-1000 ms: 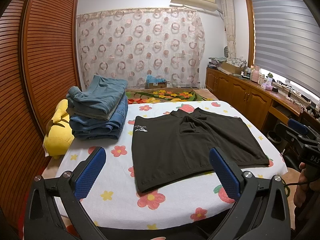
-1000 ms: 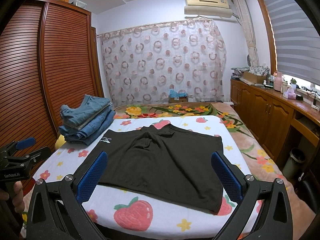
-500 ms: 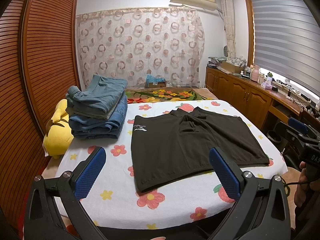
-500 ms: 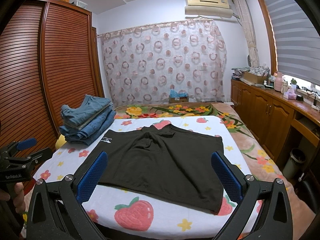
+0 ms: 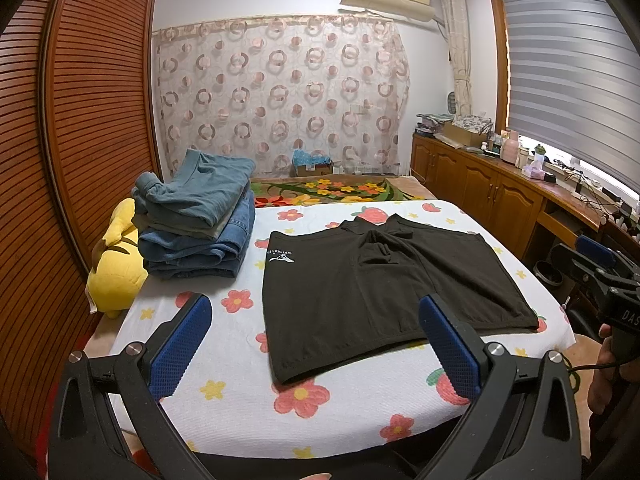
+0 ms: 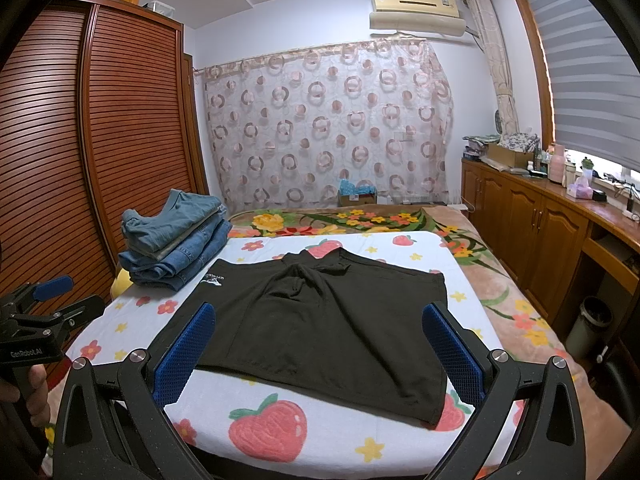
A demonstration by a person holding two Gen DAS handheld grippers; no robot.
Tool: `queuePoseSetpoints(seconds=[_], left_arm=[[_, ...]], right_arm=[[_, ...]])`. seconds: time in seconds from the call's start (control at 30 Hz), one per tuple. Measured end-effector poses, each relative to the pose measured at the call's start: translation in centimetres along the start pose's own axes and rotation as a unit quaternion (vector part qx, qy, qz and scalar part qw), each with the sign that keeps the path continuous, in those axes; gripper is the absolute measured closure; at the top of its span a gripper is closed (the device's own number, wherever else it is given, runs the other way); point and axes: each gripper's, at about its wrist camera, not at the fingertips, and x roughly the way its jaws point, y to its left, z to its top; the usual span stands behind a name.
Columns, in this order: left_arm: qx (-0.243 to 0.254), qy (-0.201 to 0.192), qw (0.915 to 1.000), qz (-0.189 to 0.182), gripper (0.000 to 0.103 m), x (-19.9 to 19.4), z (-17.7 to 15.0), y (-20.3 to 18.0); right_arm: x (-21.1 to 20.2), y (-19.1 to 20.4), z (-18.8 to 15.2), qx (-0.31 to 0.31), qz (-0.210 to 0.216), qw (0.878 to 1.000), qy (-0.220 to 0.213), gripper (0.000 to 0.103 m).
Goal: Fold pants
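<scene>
Black pants (image 5: 384,288) carry a small white logo, lettering unreadable — left gripper (image 5: 316,342) and right gripper (image 6: 318,350) hover low in frame, jaws apart, empty.

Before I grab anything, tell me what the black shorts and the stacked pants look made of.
Black shorts: likely a soft knit, cotton or blend; matte, limp, lying flat, with a small white printed logo. Stacked pants: lower ones look like blue denim, with faded wash and thick folds; the top teal pair seems a lighter woven cotton.
</scene>
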Motion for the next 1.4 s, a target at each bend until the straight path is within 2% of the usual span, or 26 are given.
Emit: queuePoseSetpoints(seconds=[0.93,1.1,1.13,1.4], left_arm=[[0.000,0.001,1.0000,0.000,0.000,-0.1,0.0,-0.1],[-0.002,0.012,0.9999,-0.007,0.000,0.6,-1.1,-0.1],[-0.002,0.016,0.9998,-0.009,0.000,0.9,-1.3,-1.1],[-0.010,0.038,0.9991,-0.015,0.000,2.1,-2.1,-0.5]], right_arm=[[-0.1,0.1,0.2,-0.003,0.001,1.000,-0.003,0.000],[0.0,0.1,0.1,-0.006,0.002,1.000,0.003,0.000],[0.1,0.1,0.1,-0.006,0.002,1.000,0.004,0.000],[0.8,-0.4,0.0,-0.011,0.008,1.000,0.017,0.000]])
